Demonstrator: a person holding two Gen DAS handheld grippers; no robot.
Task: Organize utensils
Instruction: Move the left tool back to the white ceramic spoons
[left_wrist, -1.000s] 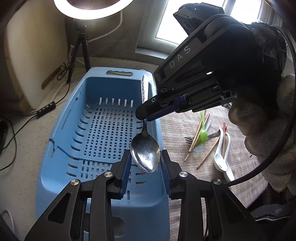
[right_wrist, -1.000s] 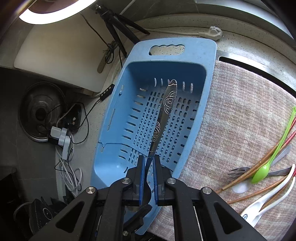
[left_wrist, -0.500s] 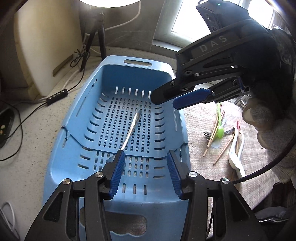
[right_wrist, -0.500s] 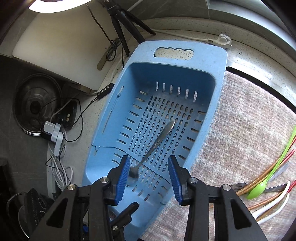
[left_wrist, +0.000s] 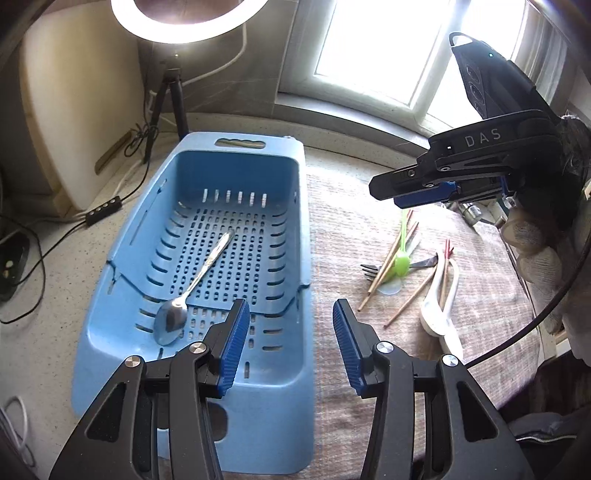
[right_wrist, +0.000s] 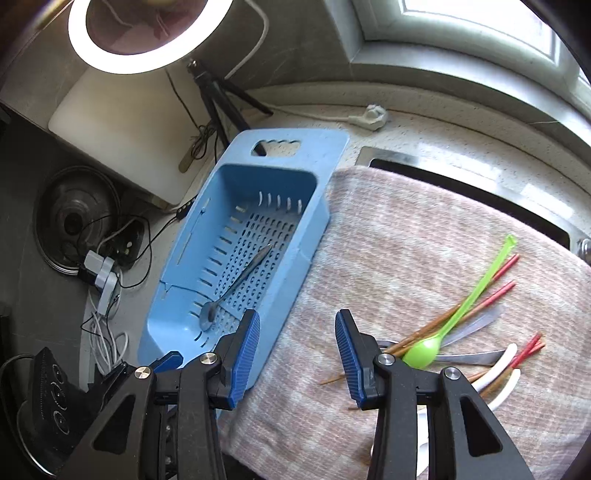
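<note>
A metal spoon (left_wrist: 192, 288) lies alone in the blue basket (left_wrist: 122, 254) on the left, bowl near, handle slanting to the far right. The left gripper (left_wrist: 288, 343) hangs over the basket's near right rim, jaws apart and empty. The right gripper (right_wrist: 297, 349) is over the cloth (right_wrist: 399, 236), its jaws also parted with nothing between them. On the right, a green spoon (right_wrist: 424, 350), chopsticks (right_wrist: 491, 295), a fork (left_wrist: 369, 270) and white spoons (left_wrist: 437, 317) lie heaped on the cloth.
</note>
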